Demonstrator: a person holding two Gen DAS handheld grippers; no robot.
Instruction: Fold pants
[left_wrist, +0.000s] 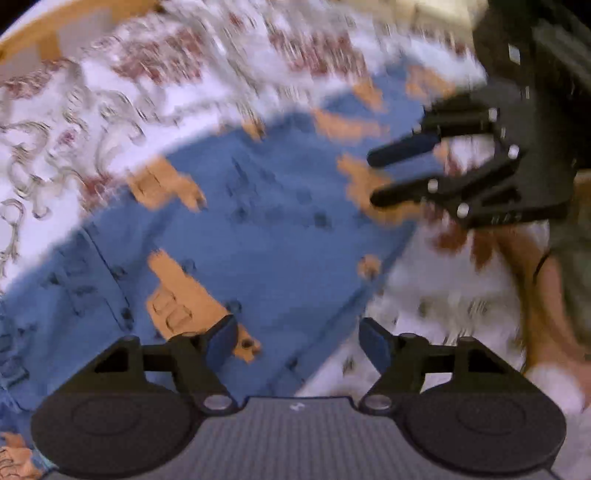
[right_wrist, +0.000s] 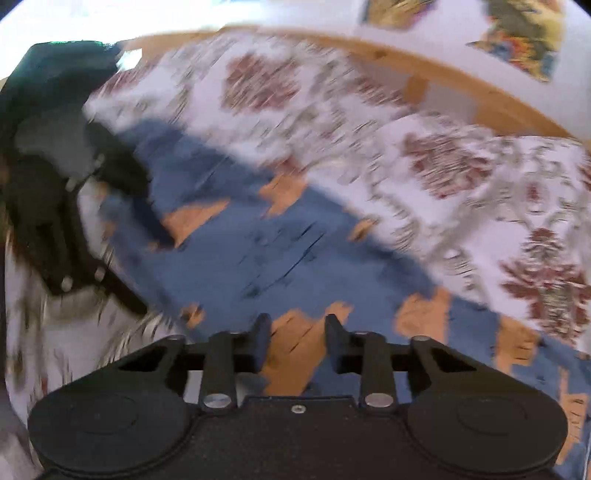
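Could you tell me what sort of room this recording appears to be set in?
Probably a bedroom: the blue pants lie on a floral bedspread that looks like a made bed, edged by a wooden frame, with a white wall behind it.

Bed (right_wrist: 461, 70), wooden frame, covered by a white bedspread (right_wrist: 424, 162) with red floral print. Blue pants (left_wrist: 258, 229) with orange patches lie flat on it.
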